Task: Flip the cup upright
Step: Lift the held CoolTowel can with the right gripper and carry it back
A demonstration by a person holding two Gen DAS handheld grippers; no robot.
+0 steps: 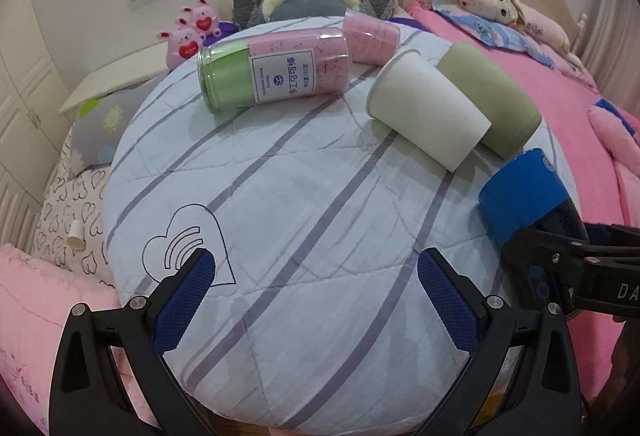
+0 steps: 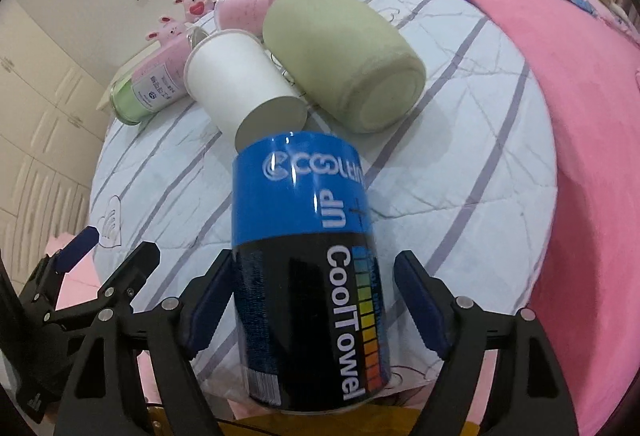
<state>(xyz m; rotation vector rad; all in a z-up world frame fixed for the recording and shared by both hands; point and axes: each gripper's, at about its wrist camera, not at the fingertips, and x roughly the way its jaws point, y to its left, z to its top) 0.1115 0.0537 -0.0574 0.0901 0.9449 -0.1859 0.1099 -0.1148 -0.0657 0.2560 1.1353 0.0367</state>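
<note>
A white paper cup (image 1: 426, 110) lies on its side on a round striped cushion (image 1: 304, 220), mouth to the far left; it also shows in the right wrist view (image 2: 236, 86). A green cup (image 1: 490, 98) lies beside it (image 2: 344, 60). A blue and black "CoolTowel" can (image 2: 308, 268) lies between my right gripper's (image 2: 316, 304) open fingers; the left pad (image 2: 208, 300) touches it, the right pad stands apart. My left gripper (image 1: 316, 300) is open and empty over the cushion's near part.
A clear jar with pink and green contents (image 1: 272, 70) and a pink cup (image 1: 370, 38) lie at the cushion's far side. Pillows, plush toys (image 1: 190, 32) and a pink blanket (image 1: 560, 84) surround the cushion on the bed.
</note>
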